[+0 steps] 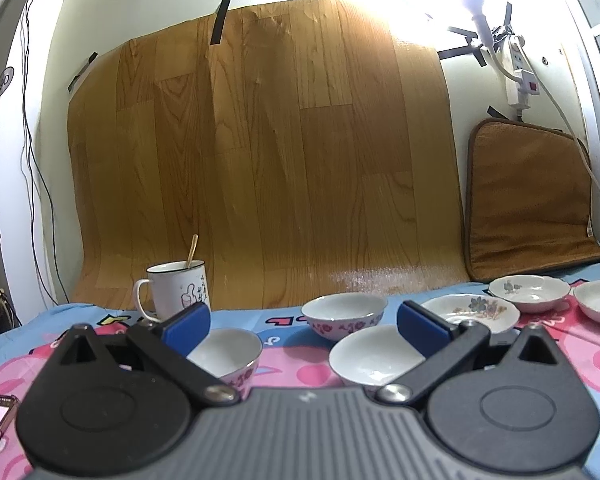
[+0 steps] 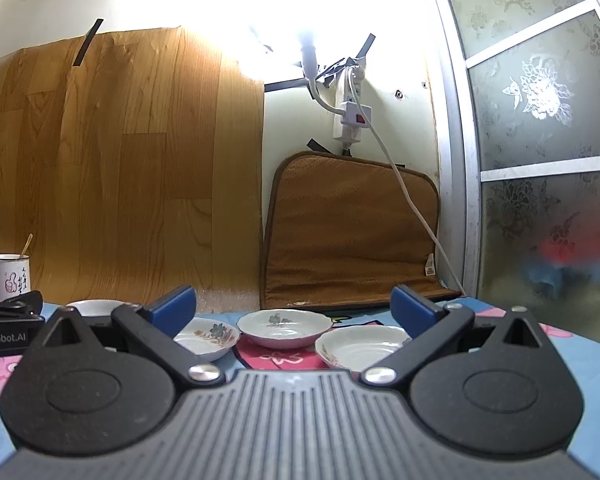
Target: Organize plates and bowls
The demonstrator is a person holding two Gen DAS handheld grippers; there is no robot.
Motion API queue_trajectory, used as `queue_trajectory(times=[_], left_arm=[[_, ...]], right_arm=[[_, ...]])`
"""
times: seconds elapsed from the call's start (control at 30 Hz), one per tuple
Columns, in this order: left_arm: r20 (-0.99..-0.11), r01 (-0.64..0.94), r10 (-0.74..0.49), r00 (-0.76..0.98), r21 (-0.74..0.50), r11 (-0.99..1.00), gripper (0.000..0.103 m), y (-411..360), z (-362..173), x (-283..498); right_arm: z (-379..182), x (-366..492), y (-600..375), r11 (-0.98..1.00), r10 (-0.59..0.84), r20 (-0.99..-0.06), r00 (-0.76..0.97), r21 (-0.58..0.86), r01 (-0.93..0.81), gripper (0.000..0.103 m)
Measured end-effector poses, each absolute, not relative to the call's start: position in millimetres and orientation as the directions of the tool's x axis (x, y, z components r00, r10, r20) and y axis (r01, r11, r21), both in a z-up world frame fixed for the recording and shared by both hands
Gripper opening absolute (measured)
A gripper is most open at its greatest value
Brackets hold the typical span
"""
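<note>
Left gripper [image 1: 304, 320]: jaws spread wide, nothing between them, held low over the near edge of the cloth [image 1: 292, 364]. Three bowls stand ahead of it: left bowl [image 1: 224, 354], far bowl [image 1: 344, 314], right bowl [image 1: 374, 354], apart from each other. Mug [image 1: 178, 290] with spoon [image 1: 191, 252] sits toward the far left edge.

Right gripper [image 2: 294, 308]: jaws spread wide, nothing held. Three plates lie before it near the far edge: left plate [image 2: 206, 338], middle plate [image 2: 284, 328], right plate [image 2: 360, 346].

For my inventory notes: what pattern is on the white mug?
A pink thumbs-up drawing beside dark writing on the white mug; clearest in the left wrist view.
</note>
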State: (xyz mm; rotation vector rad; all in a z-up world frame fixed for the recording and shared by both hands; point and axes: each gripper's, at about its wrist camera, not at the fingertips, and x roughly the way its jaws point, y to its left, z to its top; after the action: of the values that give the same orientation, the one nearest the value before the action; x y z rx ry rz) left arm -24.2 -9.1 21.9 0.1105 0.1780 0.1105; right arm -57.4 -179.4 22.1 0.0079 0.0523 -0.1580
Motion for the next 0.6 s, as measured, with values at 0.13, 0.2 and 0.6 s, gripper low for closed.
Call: queue_trajectory(times=[0.13, 0.2, 0.6], left_arm=[[-0.171, -0.092, 0.111, 0.979, 0.116, 0.989, 0.103, -8.6, 23.2, -24.2], [-0.174, -0.087, 0.106, 0.979, 0.116, 0.989, 0.103, -7.7, 23.6, -23.9], [-0.199, -0.076, 0.096, 0.975, 0.105, 0.992, 0.103, -3.9, 24.3, -21.0]], right_arm=[[23.7, -55.5, -179.6, 0.989, -0.151, -0.063, 0.987, -0.003, 0.151, 0.103], [23.8, -54.7, -179.4, 0.989, -0.149, -0.068, 0.986, -0.004, 0.149, 0.103], [23.4, -51.2, -178.4, 0.992, -0.127, -0.106, 0.986, -0.008, 0.127, 0.103]])
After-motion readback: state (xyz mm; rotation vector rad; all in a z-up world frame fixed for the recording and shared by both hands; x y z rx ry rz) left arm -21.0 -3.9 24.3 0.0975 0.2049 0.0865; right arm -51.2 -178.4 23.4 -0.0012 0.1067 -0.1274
